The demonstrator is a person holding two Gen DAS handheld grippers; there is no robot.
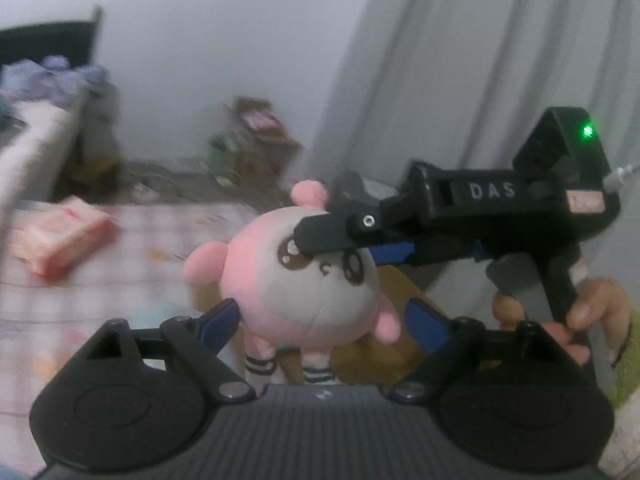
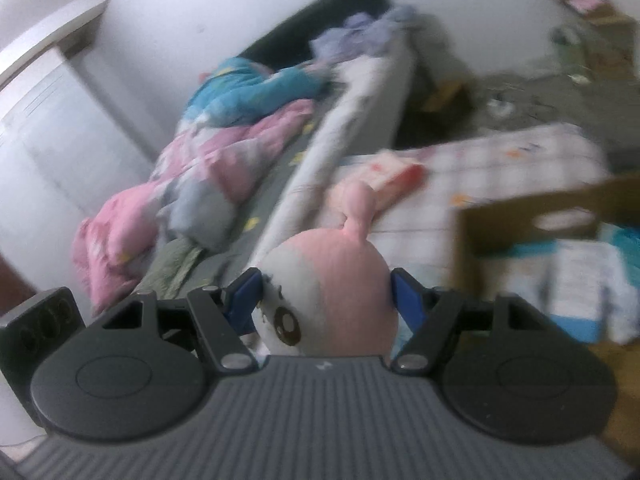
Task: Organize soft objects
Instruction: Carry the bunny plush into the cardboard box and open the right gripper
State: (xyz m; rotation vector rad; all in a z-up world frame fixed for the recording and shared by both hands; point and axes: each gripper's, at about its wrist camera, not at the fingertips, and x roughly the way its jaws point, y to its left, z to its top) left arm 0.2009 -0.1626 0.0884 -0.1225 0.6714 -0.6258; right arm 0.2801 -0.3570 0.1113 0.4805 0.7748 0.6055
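Observation:
A round pink and white plush toy (image 1: 304, 280) with brown eyes and striped legs hangs in the air above a checked cloth (image 1: 100, 288). In the left wrist view my right gripper (image 1: 340, 246) comes in from the right, and a hand (image 1: 592, 308) holds its black body. The right wrist view shows its blue pads (image 2: 248, 292) pressed on both sides of the plush toy (image 2: 332, 280). My left gripper (image 1: 320, 308) stands open around the toy's lower body. There is a gap on its right side, and its left pad is close to the plush.
A pink box (image 1: 64, 240) lies on the checked cloth. A cardboard box (image 2: 540, 216) with white and blue packs stands at the right. A bed with pink and blue bedding (image 2: 208, 152) runs along the left. Clutter (image 1: 256, 136) sits by the wall, next to a grey curtain (image 1: 440, 60).

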